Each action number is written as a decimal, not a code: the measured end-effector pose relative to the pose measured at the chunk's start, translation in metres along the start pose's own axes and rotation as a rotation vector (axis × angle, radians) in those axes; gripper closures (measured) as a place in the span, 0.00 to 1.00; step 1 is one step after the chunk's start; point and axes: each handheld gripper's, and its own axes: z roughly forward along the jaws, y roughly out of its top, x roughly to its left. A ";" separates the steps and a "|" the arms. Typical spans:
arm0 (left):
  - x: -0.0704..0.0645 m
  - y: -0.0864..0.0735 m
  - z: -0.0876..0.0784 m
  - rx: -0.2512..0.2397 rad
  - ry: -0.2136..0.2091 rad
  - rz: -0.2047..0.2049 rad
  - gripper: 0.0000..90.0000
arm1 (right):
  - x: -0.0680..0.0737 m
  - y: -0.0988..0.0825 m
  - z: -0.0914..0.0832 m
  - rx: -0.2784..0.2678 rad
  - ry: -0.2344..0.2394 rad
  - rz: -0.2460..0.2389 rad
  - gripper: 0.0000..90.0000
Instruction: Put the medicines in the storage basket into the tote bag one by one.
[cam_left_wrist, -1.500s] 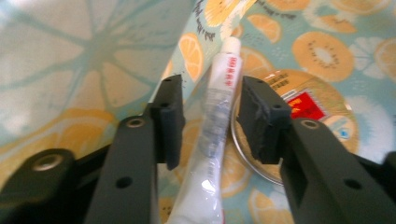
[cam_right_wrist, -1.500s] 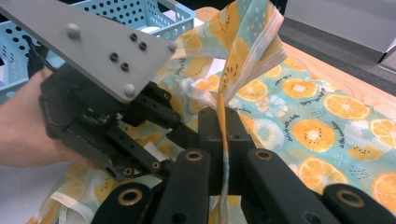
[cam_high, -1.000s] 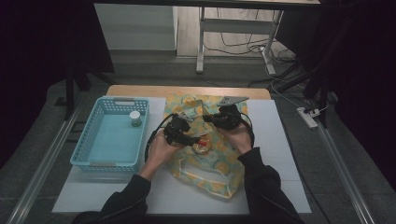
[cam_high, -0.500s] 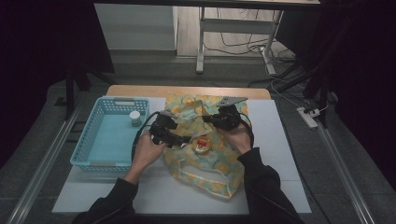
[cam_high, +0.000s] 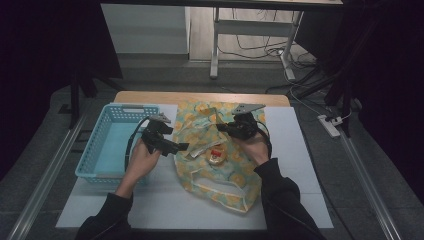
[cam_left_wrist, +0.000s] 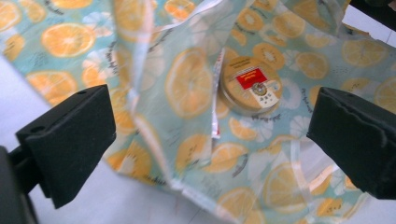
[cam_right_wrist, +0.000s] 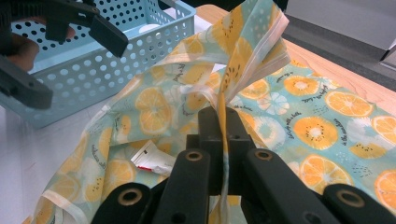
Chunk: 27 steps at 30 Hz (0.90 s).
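Your right claw (cam_right_wrist: 219, 140) is clamped on the bag (cam_right_wrist: 299, 98) edge, lifting it. Your left claw (cam_left_wrist: 210, 135), whose jaws have just been opening, stands wide and empty above the tin (cam_left_wrist: 251, 85).

Your orange-print bag (cam_high: 220, 165) lies crumpled mid-table, its mouth edge (cam_right_wrist: 243, 56) pulled up at twelve o'clock. A round tin (cam_left_wrist: 251, 85) with a red label lies flat inside, a small packet (cam_right_wrist: 152, 161) at its nine o'clock.

Your left gripper (cam_high: 172, 146): jaws wide, just been opening, nothing between pads, held above table near its left edge. Your right gripper (cam_high: 226, 128): jaws clamped tight, held mid-table, forearm angled inward.
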 end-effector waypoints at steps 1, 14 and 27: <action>0.002 -0.001 -0.002 0.000 0.006 -0.001 0.01 | 0.000 0.000 0.000 0.001 0.000 0.001 0.99; 0.025 -0.013 -0.023 0.006 0.075 -0.018 0.00 | 0.001 0.000 0.000 0.004 0.004 0.004 0.99; 0.052 -0.024 -0.042 0.026 0.171 -0.063 0.00 | 0.001 0.000 0.000 0.009 0.007 0.008 0.99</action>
